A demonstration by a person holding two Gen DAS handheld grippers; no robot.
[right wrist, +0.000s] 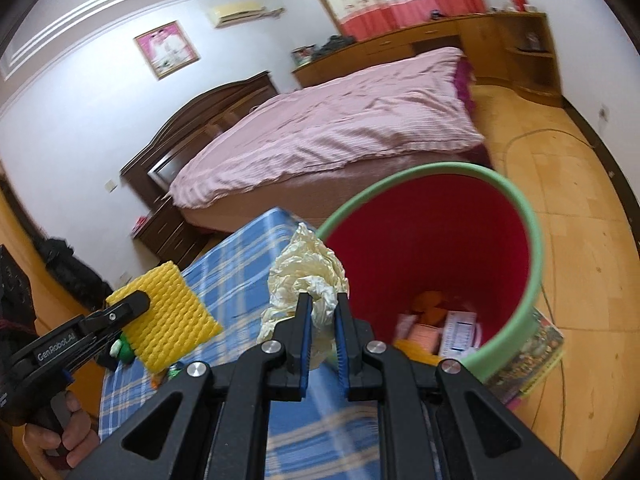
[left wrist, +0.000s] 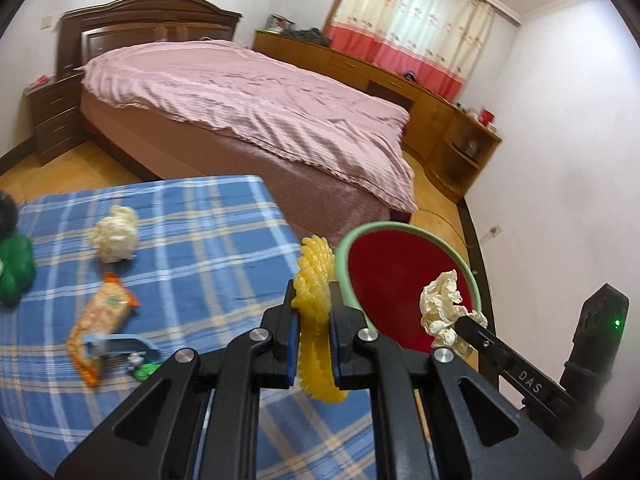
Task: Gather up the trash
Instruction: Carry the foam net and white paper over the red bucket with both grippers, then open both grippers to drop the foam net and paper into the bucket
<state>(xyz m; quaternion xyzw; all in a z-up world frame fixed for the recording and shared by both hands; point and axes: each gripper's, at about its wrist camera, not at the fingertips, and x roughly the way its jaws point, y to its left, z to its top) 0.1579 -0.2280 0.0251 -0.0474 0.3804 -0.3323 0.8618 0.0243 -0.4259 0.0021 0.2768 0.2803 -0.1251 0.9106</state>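
Left wrist view shows your left hand-held gripper [left wrist: 314,312] clamped on a yellow foam net [left wrist: 314,280], which stands up between the pads, just left of the red bin [left wrist: 400,280] with its green rim. Your right hand-held gripper [right wrist: 322,312] is clamped on a crumpled cream wrapper [right wrist: 308,276], held right at the bin's near-left rim, above the edge of the blue checked bench [left wrist: 200,240]. Down in the bin lie orange and pink packets [right wrist: 440,328]. On the bench behind your left hand-held gripper lie another crumpled cream ball [left wrist: 114,234], an orange snack packet [left wrist: 100,320] and a green toy [left wrist: 14,272].
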